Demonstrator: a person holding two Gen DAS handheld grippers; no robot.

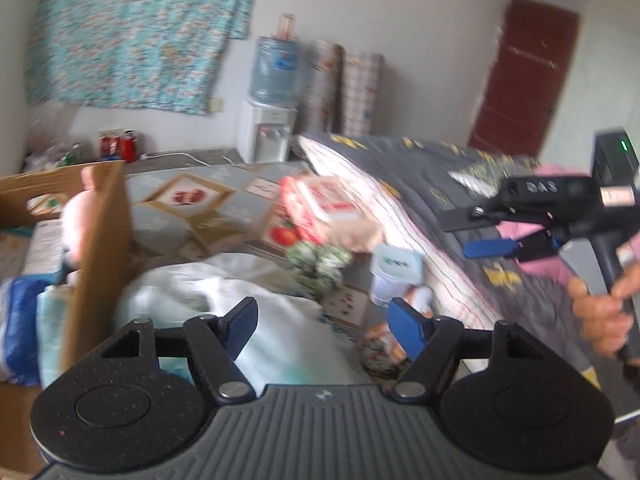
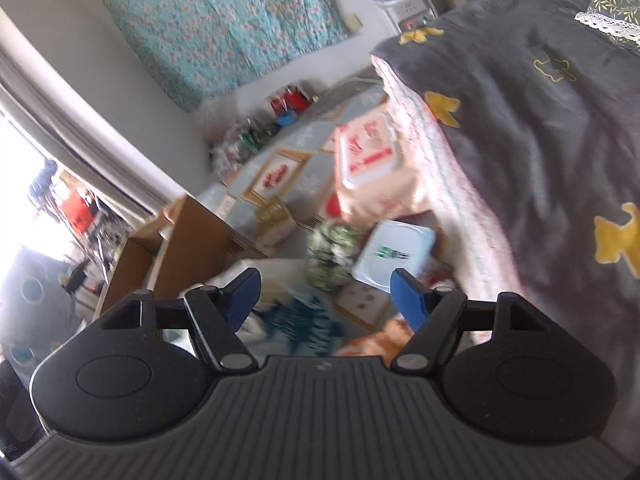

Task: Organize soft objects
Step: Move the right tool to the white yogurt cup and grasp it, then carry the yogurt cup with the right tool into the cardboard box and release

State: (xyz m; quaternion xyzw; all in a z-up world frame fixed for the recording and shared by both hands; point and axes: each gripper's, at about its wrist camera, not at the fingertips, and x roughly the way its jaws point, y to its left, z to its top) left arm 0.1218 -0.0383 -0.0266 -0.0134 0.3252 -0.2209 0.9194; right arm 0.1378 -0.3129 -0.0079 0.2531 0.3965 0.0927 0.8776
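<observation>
patterned floor mat spreads across a bedroom, where soft packs lie scattered along the side of a bed covered by a grey blanket with yellow shapes. nearest the bed's edge, a pink pack of wipes with a red-and-white lid rests tilted against the hanging bedding, its long axis running away from the cameras toward the far wall. just in front of it sit a green-and-white bundle and a pale blue lidded pack, side by side, the blue one close against the bed. a white crumpled cloth or bag lies nearer still, beside an open cardboard box on the left, already holding soft items; its contents are too blurred to name. the box wall stands between the cloth and the box's inside.

left gripper hangs over the white cloth, jaws apart with nothing between the pads. right gripper hovers above the mat near the bundle and blue pack, jaws likewise released and empty; in the left view it appears at the right, held by a hand over the bed.

a water dispenser, a floral cloth on the wall and a dark red door fill the background.
</observation>
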